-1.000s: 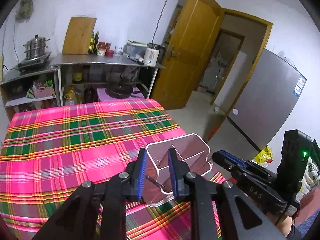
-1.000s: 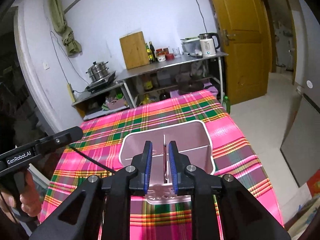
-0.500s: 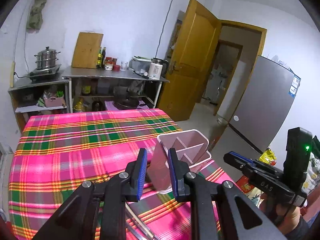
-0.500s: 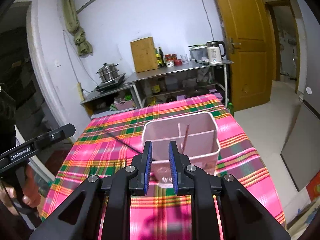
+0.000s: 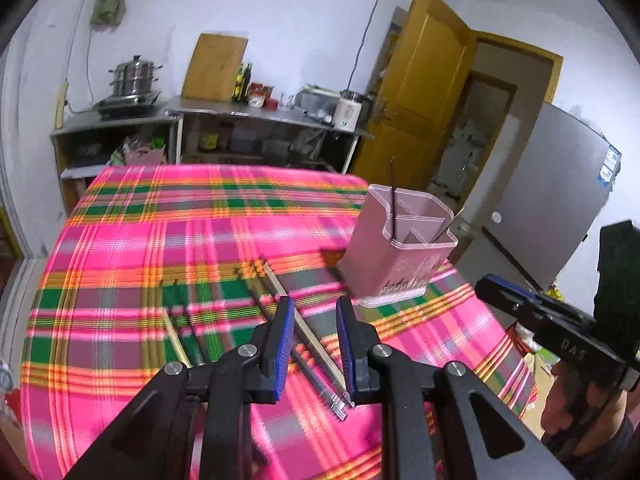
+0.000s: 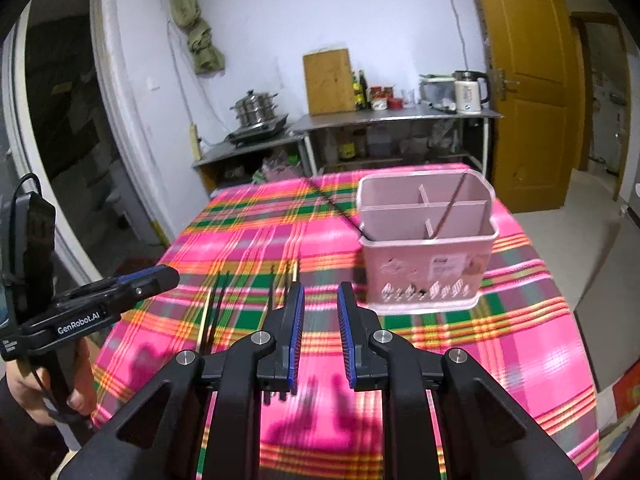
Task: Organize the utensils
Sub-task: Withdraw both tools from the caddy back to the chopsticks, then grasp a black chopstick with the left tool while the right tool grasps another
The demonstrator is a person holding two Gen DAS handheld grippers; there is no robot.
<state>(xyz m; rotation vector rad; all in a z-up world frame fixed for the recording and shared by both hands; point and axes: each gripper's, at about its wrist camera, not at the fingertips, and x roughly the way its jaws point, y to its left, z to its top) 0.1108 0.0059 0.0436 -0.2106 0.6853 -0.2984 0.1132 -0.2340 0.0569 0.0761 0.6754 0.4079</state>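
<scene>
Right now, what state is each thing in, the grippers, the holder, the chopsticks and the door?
Left gripper: open, empty, above the loose chopsticks.
Right gripper: open, empty.
Pink utensil holder: upright on the plaid tablecloth, two chopsticks leaning inside.
Loose chopsticks: lying flat on the cloth beside the holder.
Yellow door: swung open.
Kettle: upright on the steel counter, lid shut.

The left black gripper with blue pads (image 5: 314, 340) points down, its jaws a little apart with nothing pinched. The right black gripper with blue pads (image 6: 320, 334) is the same. A hand (image 6: 24, 390) holds the left one's handle.
</scene>
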